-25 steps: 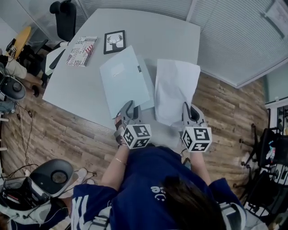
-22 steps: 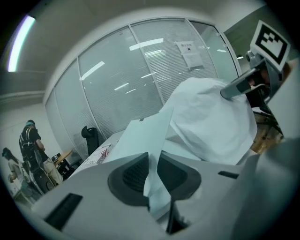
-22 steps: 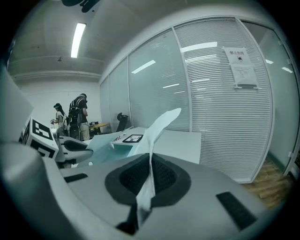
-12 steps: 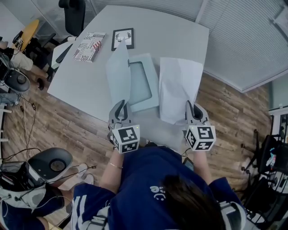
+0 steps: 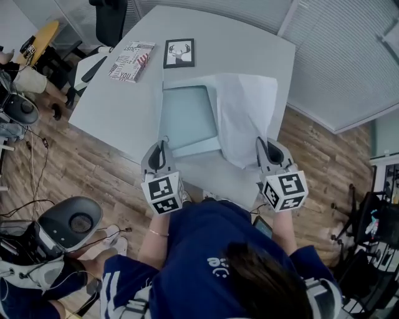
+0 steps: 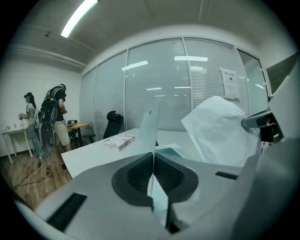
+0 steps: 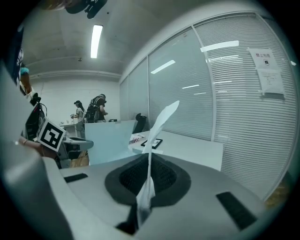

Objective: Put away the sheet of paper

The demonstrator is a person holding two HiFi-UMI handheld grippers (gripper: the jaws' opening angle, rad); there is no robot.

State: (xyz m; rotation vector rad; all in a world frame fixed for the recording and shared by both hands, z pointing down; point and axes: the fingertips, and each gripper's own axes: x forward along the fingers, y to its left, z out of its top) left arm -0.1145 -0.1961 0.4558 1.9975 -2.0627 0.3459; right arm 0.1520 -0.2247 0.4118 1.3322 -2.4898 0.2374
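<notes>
A pale blue folder (image 5: pixel 186 117) lies open on the white table (image 5: pixel 249 53). Its front cover (image 6: pixel 150 129) stands upright, edge-on to me, and the jaws of my left gripper (image 5: pixel 160 147) (image 6: pixel 153 161) are closing, pads pressed on its near edge. The white sheet of paper (image 5: pixel 246 112) (image 7: pixel 159 123) hangs from my right gripper (image 5: pixel 267 151) (image 7: pixel 149 172), which is shut on the sheet's near edge. The sheet's far part reaches over the folder's right side. In the left gripper view the paper (image 6: pixel 218 133) billows to the right of the cover.
A patterned book (image 5: pixel 131 60) and a framed deer picture (image 5: pixel 179 53) lie at the table's far left. A black office chair (image 5: pixel 109 19) stands behind the table. Two people (image 6: pixel 44 122) stand at a desk far to the left. The near table edge runs just before both grippers.
The folder's cover went from lying flat to standing upright, raised by the left gripper, which moved left. The right gripper carried the paper leftward, partly over the open folder.
</notes>
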